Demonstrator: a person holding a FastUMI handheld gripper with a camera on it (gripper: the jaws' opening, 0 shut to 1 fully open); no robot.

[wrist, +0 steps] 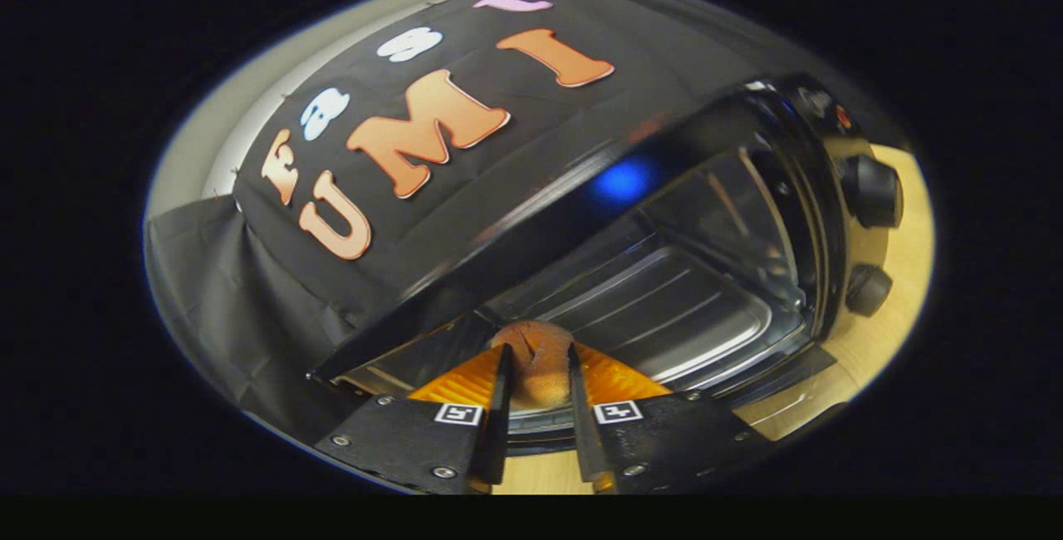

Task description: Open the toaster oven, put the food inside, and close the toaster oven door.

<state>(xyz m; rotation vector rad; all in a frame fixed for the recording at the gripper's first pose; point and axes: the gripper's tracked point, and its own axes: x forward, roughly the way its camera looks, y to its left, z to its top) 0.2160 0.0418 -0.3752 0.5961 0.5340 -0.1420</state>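
Note:
A brown bread roll [538,361] sits pinched between my two fingers, and my gripper [537,355] is shut on it. Just ahead of the fingers stands the black toaster oven [531,216] with its door down and its cavity showing. Inside lies a metal baking tray [664,307]. The roll hangs at the front lip of the opening, above the lowered door [789,374]. The whole scene appears tilted.
Two black knobs [872,191] sit on the oven's control panel beyond the cavity, the lower knob [868,289] below the first. The oven stands on a light wooden table [901,274]. Black cloth hangs behind the oven.

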